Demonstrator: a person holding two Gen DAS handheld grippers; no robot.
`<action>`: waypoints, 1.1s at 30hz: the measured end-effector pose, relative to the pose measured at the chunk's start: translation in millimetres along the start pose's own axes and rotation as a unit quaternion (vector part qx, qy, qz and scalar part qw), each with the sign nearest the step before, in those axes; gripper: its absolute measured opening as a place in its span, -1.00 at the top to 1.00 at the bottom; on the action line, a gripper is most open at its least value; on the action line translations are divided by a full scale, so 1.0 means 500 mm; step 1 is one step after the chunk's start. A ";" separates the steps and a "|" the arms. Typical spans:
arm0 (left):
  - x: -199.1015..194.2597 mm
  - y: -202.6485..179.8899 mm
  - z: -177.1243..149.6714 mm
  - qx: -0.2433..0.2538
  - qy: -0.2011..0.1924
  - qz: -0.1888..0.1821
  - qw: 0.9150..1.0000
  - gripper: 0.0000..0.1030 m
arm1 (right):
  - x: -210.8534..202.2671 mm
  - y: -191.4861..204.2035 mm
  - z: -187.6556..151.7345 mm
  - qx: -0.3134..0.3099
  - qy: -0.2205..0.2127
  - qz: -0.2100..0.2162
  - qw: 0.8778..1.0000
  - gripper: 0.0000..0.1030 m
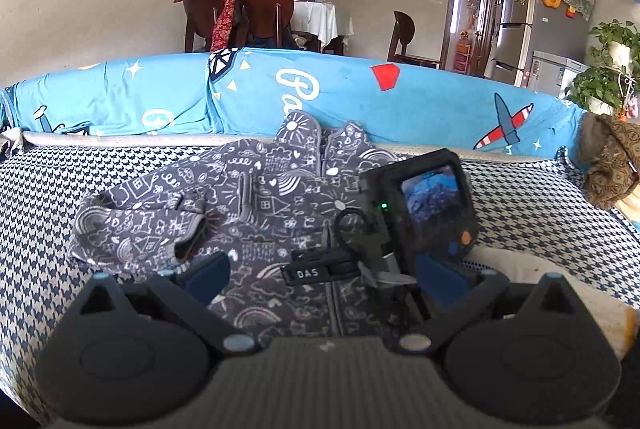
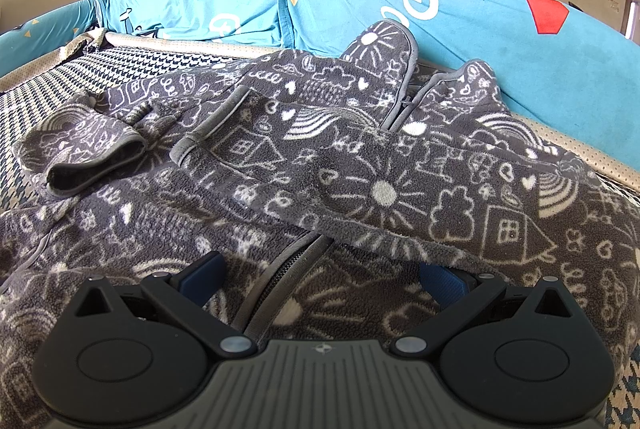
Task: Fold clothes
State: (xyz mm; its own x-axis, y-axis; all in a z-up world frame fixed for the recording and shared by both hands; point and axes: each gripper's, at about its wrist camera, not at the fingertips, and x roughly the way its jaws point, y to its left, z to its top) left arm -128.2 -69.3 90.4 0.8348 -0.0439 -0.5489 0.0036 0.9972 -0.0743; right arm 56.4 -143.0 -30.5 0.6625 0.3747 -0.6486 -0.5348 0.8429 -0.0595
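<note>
Fleece jacket half-folded on the sofa seat

The grey fleece jacket [image 2: 320, 165] lies against the sofa's [image 1: 48, 189] back edge; soft, light, floppy, best pinched at hem or cuff. Left hand-held gripper [image 1: 320, 277] and right hand-held gripper [image 2: 320, 281] both gape empty

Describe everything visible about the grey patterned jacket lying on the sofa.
The grey fleece jacket bears white doodles: houses, suns, rainbows, clouds. It lies front up on the houndstooth sofa seat, its hood against the blue backrest cover. A zipper runs down the middle, one sleeve is folded across the chest, and the other sleeve lies to the side.
</note>
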 end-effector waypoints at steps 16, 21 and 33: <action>0.099 0.089 0.001 0.002 0.037 0.051 0.998 -1.00 | 0.000 0.002 -0.001 -0.001 -0.001 -0.001 1.000 -1.00; 0.128 0.131 -0.001 0.012 0.046 0.076 0.996 -1.00 | 0.000 0.002 -0.002 0.000 -0.001 -0.001 1.000 -1.00; 0.193 0.261 -0.002 0.035 0.072 0.145 0.986 -1.00 | 0.001 0.001 0.000 -0.001 0.001 0.000 1.000 -1.00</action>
State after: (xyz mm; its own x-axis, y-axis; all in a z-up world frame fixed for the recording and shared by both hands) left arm -47.6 56.3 26.6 0.7191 0.2403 -0.6520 -0.1818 0.9707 0.1572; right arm 56.4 -142.6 -30.7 0.6618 0.3731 -0.6502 -0.5350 0.8427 -0.0610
